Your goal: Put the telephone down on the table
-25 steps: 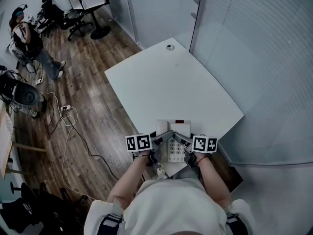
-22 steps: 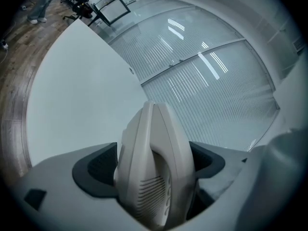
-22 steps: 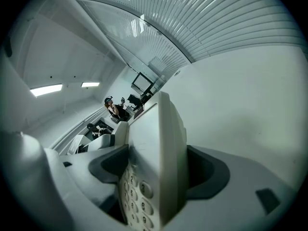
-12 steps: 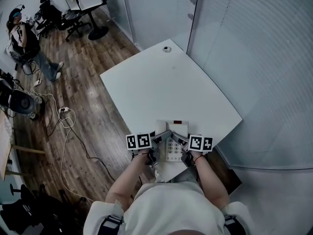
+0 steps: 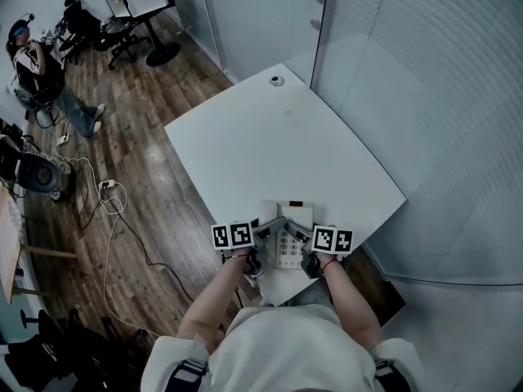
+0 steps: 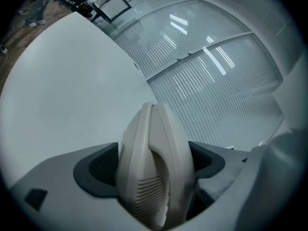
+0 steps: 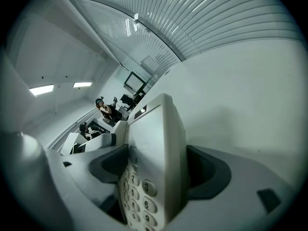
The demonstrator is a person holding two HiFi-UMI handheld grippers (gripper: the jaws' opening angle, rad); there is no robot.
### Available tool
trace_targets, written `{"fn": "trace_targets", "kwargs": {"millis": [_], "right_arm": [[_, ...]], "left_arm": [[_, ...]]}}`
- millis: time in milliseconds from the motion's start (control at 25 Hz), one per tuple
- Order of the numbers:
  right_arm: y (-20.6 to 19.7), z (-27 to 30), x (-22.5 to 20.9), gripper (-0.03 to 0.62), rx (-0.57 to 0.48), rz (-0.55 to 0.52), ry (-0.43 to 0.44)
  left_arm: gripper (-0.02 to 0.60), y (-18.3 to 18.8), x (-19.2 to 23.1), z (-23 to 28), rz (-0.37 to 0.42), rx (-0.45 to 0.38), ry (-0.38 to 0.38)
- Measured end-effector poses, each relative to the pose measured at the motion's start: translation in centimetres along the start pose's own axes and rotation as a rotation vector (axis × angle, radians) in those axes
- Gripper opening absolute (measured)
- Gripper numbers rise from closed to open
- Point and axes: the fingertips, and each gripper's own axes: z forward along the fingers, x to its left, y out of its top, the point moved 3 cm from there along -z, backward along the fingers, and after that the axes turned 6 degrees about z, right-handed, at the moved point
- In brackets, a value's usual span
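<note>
A white desk telephone with a keypad is at the near edge of the white table; whether it rests on the top I cannot tell. My left gripper is shut on its left side, and in the left gripper view the cream handset fills the space between the left gripper's dark pads. My right gripper is shut on the right side. The right gripper view has the keypad body standing on edge inside the right gripper.
A small round object sits at the table's far corner. Glass walls with blinds run along the right and back. Wooden floor with cables lies to the left. A seated person and office chairs are far left.
Both grippers and the telephone have shifted slightly left in the head view while staying clamped together. Nothing was let go.
</note>
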Motion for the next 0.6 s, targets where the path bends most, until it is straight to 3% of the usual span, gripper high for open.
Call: {"fn": "trace_targets", "kwargs": {"millis": [600], "right_arm": [[-0.09, 0.18, 0.11, 0.373, -0.024, -0.011, -0.054]], "left_arm": [[0.437, 0.11, 0.22, -0.18, 0.0, -0.012, 0.053]]}}
